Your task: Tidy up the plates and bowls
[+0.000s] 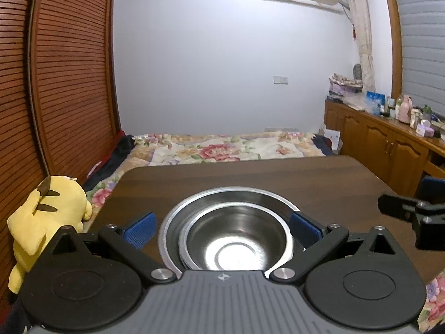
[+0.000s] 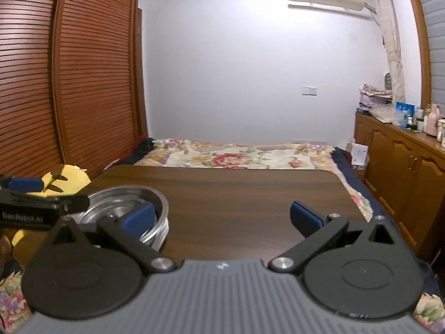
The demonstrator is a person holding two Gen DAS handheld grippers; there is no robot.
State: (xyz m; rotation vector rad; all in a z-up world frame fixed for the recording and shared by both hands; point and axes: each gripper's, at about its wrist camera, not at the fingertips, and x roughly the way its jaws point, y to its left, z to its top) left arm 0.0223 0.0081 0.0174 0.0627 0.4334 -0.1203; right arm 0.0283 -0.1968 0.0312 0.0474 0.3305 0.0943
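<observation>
A stack of steel dishes (image 1: 222,198) stands on the dark wooden table (image 1: 306,178), with a smaller steel bowl (image 1: 236,239) nested inside a wider one. My left gripper (image 1: 221,229) is open right over it, a blue pad on either side of the stack and holding nothing. In the right wrist view the same stack (image 2: 125,197) sits at the left, its several rims showing, with the left gripper (image 2: 47,193) above it. My right gripper (image 2: 222,217) is open over bare table (image 2: 250,189), to the right of the stack. It also shows at the left wrist view's right edge as the right gripper (image 1: 408,211).
A yellow plush toy (image 1: 47,217) lies off the table's left side. Behind the table is a bed with a floral quilt (image 1: 222,147). Slatted wooden wardrobe doors (image 1: 69,83) stand on the left and a cluttered wooden cabinet (image 1: 389,139) on the right.
</observation>
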